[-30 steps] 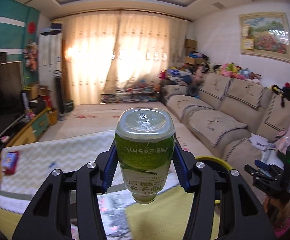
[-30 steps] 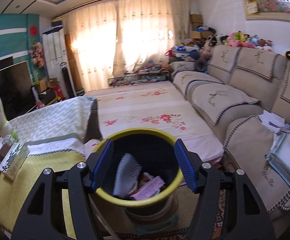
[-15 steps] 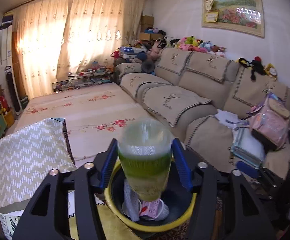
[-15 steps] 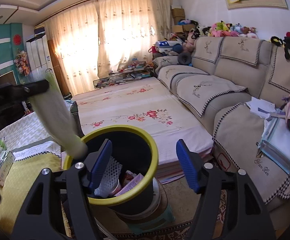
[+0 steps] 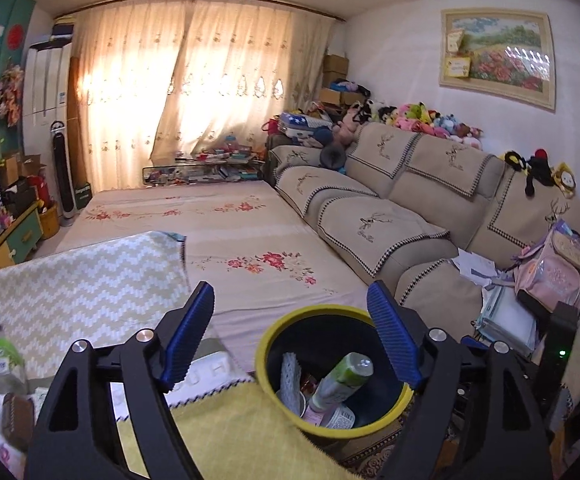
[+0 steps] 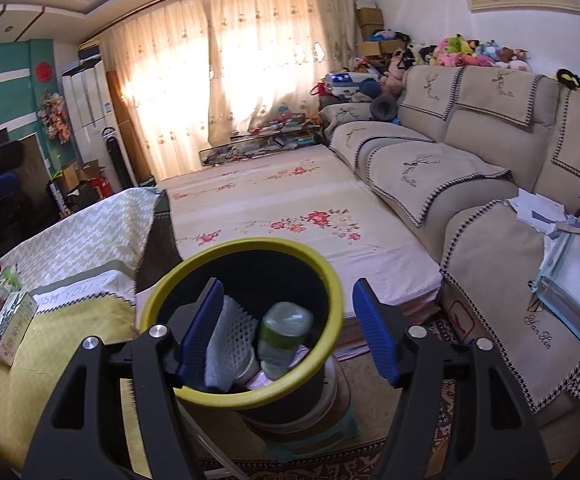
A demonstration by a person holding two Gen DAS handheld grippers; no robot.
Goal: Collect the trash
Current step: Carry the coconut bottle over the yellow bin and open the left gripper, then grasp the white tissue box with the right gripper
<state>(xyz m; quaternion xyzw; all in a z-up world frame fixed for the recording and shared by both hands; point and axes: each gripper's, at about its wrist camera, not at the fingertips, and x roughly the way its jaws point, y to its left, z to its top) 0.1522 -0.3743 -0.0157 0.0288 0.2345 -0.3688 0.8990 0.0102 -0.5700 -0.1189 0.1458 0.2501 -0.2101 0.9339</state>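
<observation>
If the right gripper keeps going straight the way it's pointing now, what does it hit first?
Probably the trash bin: the open right gripper points into its mouth, so it would meet the green bottle or white foam netting inside. Depth is unclear.

Left of my right gripper (image 6: 285,326), a white cloth (image 6: 77,290) reads "ISH YOU HA". To its right, the sofa cover (image 6: 540,330) is embroidered "Yan Xin".
</observation>
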